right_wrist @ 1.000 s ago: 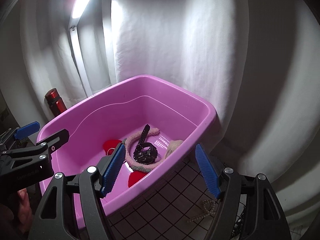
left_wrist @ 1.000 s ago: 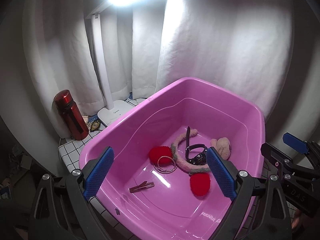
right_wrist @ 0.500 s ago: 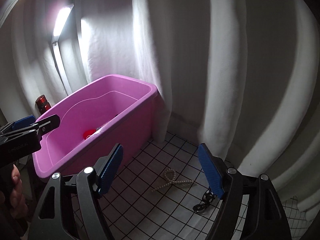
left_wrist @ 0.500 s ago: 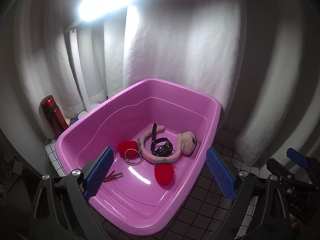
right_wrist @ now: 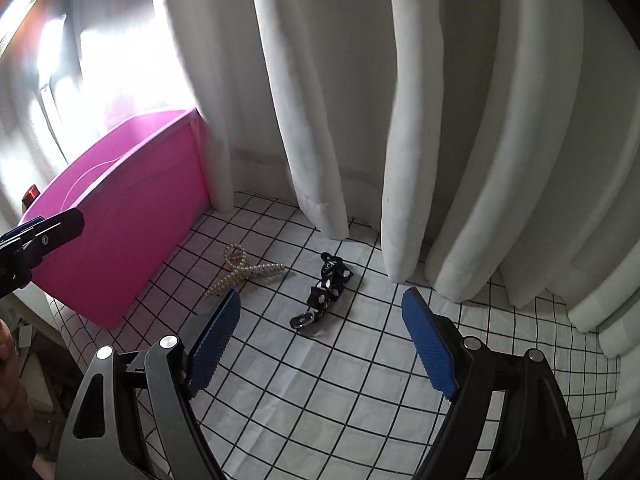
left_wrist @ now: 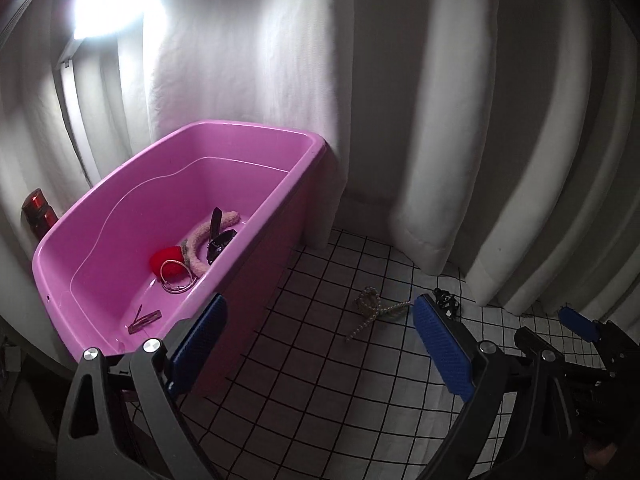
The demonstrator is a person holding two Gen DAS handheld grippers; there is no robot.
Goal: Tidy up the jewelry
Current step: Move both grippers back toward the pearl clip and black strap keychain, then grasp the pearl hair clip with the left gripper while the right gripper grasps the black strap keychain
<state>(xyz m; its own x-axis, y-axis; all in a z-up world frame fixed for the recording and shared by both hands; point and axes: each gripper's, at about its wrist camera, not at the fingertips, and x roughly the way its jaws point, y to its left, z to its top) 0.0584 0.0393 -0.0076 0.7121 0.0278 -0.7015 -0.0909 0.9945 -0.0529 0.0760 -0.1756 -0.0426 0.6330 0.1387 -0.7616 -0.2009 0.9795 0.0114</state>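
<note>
A pink tub (left_wrist: 304,148) (right_wrist: 120,240) holds a fuzzy pink headband (left_wrist: 200,240), a black item (left_wrist: 218,240), a red pompom (left_wrist: 164,258), a ring bangle (left_wrist: 176,280) and a hair clip (left_wrist: 144,318). On the checked cloth lie a pearl hair claw (right_wrist: 242,268) (left_wrist: 372,306) and a black dotted clip (right_wrist: 328,284) (left_wrist: 444,298). My left gripper (left_wrist: 320,344) is open and empty, by the tub's right side. My right gripper (right_wrist: 320,340) is open and empty, just short of the black clip.
White curtains (right_wrist: 440,120) hang close behind the cloth. A red bottle (left_wrist: 38,212) stands left of the tub under a bright lamp (left_wrist: 108,4). The other gripper shows at the edge of each view, the right one (left_wrist: 580,344) and the left one (right_wrist: 36,236).
Both grippers have swung right, away from above the tub toward the checked cloth. The pearl claw and black clip have come into view. Both stay open.
</note>
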